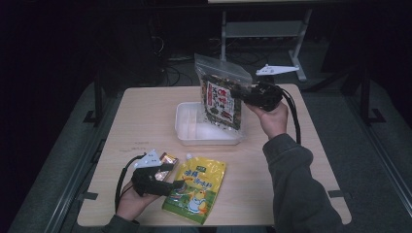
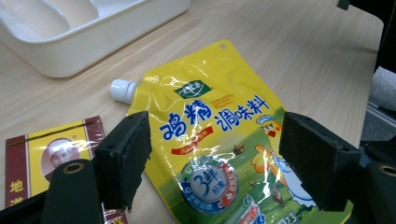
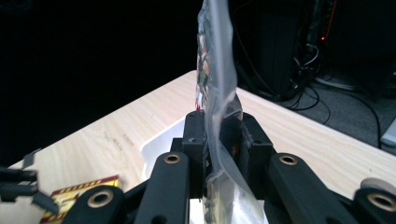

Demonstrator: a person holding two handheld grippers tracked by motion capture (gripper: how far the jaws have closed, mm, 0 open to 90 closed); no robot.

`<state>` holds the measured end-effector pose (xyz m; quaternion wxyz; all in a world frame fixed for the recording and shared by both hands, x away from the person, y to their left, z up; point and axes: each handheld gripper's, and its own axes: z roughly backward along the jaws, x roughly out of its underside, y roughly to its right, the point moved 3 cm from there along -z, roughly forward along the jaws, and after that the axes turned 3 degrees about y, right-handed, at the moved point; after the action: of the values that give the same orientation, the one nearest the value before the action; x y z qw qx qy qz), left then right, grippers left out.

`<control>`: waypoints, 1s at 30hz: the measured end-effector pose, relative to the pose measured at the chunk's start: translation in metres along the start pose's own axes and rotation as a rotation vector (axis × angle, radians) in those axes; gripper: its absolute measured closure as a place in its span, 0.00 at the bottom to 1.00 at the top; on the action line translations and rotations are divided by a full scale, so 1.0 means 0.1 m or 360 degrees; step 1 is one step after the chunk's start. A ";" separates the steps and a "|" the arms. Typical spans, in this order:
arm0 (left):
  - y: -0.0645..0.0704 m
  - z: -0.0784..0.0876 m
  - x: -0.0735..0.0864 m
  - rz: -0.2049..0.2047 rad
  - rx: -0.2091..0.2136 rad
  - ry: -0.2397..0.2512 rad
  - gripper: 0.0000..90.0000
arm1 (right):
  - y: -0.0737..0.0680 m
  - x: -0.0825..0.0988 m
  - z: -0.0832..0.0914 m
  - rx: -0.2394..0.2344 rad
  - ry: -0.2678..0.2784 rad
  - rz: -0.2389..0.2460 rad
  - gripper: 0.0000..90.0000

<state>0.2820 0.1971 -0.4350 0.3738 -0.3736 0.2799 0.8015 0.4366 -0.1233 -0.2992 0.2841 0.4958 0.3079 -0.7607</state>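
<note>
Over the tray [image 1: 187, 138], right claw [image 1: 252, 95] pinches a clear bag [image 1: 221, 94]; left claw [image 1: 177, 183] spread above "3鲜" pouch [image 1: 197, 189].

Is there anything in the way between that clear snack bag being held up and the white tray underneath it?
Nothing visible. The right gripper pinches the clear bag by its edge, hanging upright over the white tray, whose compartments look empty. The yellow pouch lies nearer the person.
</note>
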 end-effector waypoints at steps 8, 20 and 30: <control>-0.03 0.00 0.02 0.0008 0.0002 -0.0002 0.27 | 0.10 0.02 -0.19 0.0039 0.0037 -0.0003 0.83; -0.04 0.00 0.02 0.0007 -0.0004 0.0008 0.27 | 0.26 0.24 -0.41 0.0067 0.0043 -0.0027 0.83; -0.08 0.02 0.04 0.0031 -0.0010 0.0019 0.27 | 0.44 0.43 -0.46 -0.0005 0.0029 -0.0067 0.83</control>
<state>0.2860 0.2046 -0.4390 0.3631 -0.3768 0.2834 0.8036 0.4807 -0.1229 -0.3618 0.2659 0.4957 0.3221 -0.7615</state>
